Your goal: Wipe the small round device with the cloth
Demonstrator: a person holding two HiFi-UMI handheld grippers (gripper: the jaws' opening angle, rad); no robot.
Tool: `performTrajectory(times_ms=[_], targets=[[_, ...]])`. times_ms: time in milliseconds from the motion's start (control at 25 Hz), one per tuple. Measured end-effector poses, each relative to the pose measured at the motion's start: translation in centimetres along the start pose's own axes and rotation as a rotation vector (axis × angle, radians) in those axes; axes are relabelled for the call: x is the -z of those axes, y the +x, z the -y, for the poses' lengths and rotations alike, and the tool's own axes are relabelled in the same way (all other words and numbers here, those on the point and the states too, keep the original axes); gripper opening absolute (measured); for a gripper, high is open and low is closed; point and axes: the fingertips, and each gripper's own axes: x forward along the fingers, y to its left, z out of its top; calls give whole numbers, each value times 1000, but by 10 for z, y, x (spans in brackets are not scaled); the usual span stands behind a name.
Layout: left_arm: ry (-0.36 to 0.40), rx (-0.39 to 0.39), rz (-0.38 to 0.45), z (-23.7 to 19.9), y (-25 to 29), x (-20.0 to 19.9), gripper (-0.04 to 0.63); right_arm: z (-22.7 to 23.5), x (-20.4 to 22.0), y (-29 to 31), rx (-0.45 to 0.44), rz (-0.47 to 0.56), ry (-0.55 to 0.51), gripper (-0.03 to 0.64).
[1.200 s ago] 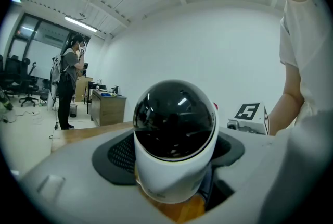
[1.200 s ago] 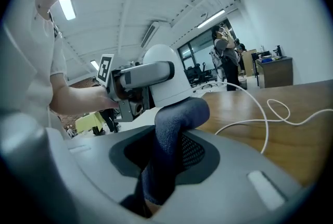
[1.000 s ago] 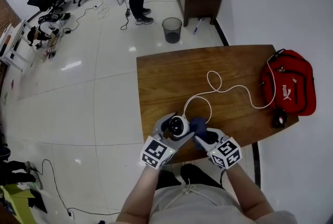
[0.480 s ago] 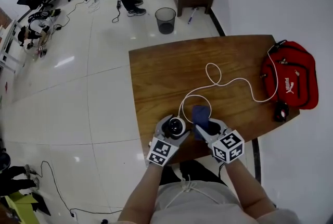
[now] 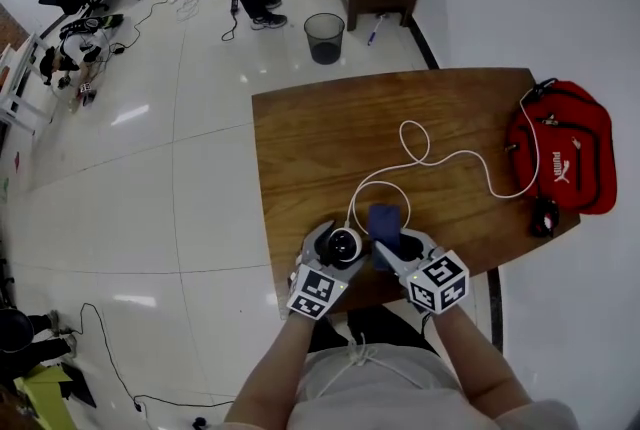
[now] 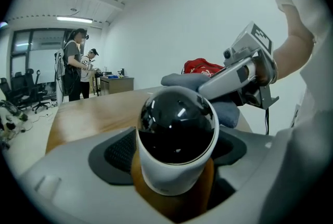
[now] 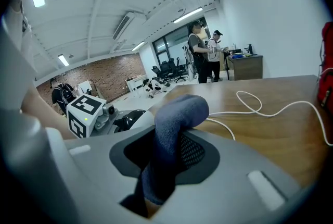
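head view: "puma" on red bag (image 5: 568, 150)

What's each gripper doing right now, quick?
Left gripper: open; its jaws have just been opening, with the device standing between them.
Right gripper: closed on the cloth.

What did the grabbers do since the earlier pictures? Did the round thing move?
The left gripper brought the device down to the near edge of the table, and its jaws have just been opening with the device between them. The cloth, against the device before, now sits apart from it. Unchanged: right gripper shut on the cloth; cable and bag in place.
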Motion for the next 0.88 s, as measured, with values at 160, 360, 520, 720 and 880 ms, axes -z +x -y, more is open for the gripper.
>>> performTrajectory(times_ms=[160,360,520,720,880], targets=[[-3,-71,55,-9,-29,-22,439,0,-10,-10,-15,20,-1,110],[-76,-279,212,-22,-103,-63,283,-9,-22,-32,-26,46,-14,110],[-108,-325,268,-16,-142,-78,15,-17,-26,-54,-7,75,-43,110],[-99,-282,300,9,-182,-79,8,-55,-13,-83,35,120,-53,110],[-135,-264,387,39,-236,-90,8,-101,2,-115,79,165,-36,110]])
